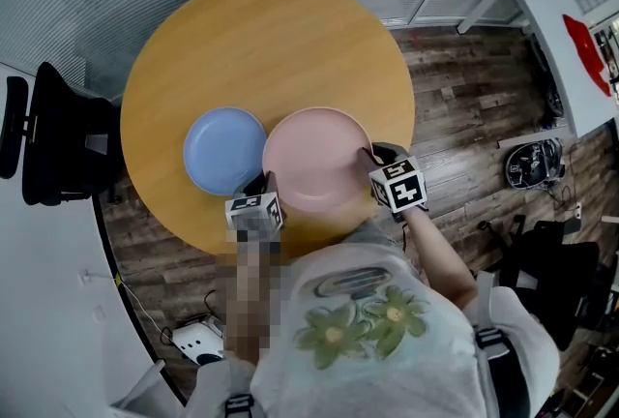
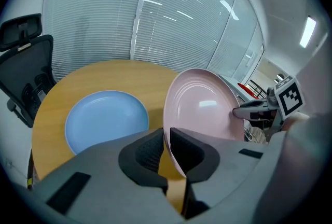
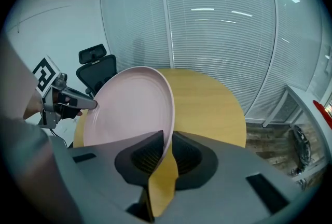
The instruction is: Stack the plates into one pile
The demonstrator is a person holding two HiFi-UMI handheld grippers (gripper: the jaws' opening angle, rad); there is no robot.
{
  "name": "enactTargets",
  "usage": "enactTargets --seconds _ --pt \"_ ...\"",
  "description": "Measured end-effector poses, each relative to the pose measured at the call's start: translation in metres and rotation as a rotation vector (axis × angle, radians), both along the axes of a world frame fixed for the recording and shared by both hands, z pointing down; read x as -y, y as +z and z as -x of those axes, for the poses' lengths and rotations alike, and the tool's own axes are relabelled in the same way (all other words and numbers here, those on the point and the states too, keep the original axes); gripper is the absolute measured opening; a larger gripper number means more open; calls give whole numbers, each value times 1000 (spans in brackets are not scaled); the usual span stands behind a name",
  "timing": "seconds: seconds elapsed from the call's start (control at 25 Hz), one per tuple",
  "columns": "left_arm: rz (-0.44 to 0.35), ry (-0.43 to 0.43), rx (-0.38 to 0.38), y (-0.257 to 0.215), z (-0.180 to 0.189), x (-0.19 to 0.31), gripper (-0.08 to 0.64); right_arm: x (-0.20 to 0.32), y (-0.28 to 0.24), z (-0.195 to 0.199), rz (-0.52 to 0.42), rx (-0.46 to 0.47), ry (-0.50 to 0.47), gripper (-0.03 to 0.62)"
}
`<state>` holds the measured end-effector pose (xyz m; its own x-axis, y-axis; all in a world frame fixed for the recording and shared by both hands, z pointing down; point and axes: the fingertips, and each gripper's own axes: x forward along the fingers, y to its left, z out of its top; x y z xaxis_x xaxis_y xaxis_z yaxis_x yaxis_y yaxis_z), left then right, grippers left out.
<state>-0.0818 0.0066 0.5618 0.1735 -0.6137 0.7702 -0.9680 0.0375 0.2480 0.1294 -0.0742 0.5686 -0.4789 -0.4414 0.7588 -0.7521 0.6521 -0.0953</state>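
Observation:
A pink plate point(image 1: 314, 157) hangs tilted just above the near side of the round wooden table point(image 1: 261, 39), held by its rim from both sides. My left gripper point(image 1: 263, 180) is shut on its near left edge, and the rim passes between the pads point(image 2: 166, 140). My right gripper point(image 1: 369, 158) is shut on the right edge, where the rim is pinched between the pads point(image 3: 167, 148). A blue plate point(image 1: 223, 150) lies flat on the table to the left of the pink one, and it also shows in the left gripper view point(image 2: 106, 119).
A black office chair point(image 1: 58, 140) stands left of the table. Window blinds run behind the table. A white desk point(image 1: 571, 29) with a red thing on it is at the far right, and bags and cables point(image 1: 532, 164) lie on the wooden floor.

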Motion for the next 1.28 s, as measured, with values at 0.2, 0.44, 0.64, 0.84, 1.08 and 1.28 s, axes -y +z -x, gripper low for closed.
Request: enactTargets --seconds 0.2,0.44,0.64,0.84,1.08,1.28 --pt "-8 -80 2 -6 23 -15 52 0 -1 28 -2 12 -69 71" --pt "-5 -187 13 -11 64 -35 35 1 -6 79 -10 28 -178 69" --pt "-12 -266 27 -17 96 -50 35 2 -12 121 -25 40 -273 71" --pt "-18 -349 36 -20 127 -61 35 3 -15 162 -35 61 -348 71" --pt "-9 -404 59 -19 157 -71 34 1 -12 200 -34 72 -420 71" --pt "3 -447 66 -12 179 -75 34 3 -3 227 -23 69 -457 71"
